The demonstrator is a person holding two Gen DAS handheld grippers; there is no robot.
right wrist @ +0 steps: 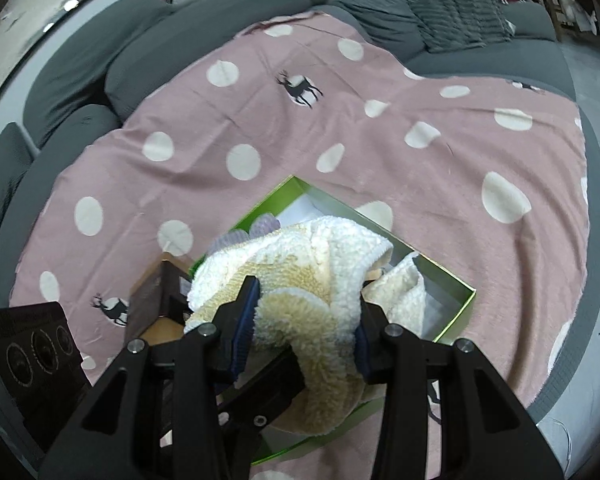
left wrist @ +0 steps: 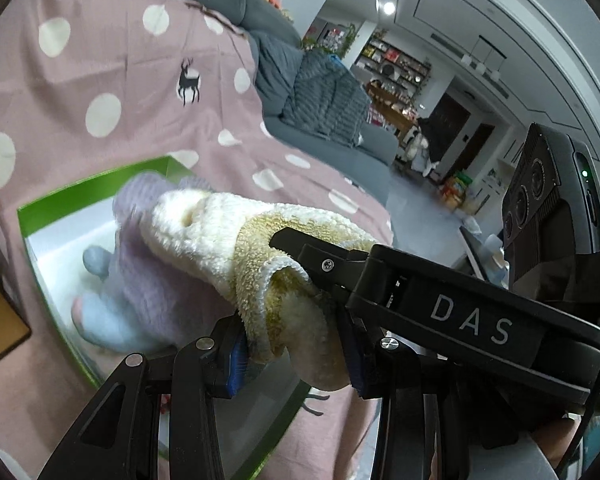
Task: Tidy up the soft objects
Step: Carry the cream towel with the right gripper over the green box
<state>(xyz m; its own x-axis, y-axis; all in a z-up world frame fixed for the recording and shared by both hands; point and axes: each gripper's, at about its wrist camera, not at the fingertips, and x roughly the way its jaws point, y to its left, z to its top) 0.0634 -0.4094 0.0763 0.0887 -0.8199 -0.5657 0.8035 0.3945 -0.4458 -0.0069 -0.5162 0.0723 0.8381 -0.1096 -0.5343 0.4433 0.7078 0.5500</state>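
We find the left hand-held gripper [left wrist: 296, 344] and right hand-held gripper [right wrist: 304, 336] both clamped on the cream fleece cloth [right wrist: 320, 280], above the green box [right wrist: 456, 300] at lower centre.

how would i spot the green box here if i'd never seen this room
Find the grey sofa draped with a pink polka-dot blanket. On the blanket's near part sits the green box, open-topped, right under the fluffy cream towel both grippers hold. Its bright green walls and white inside set it apart from the brown cardboard box beside it.
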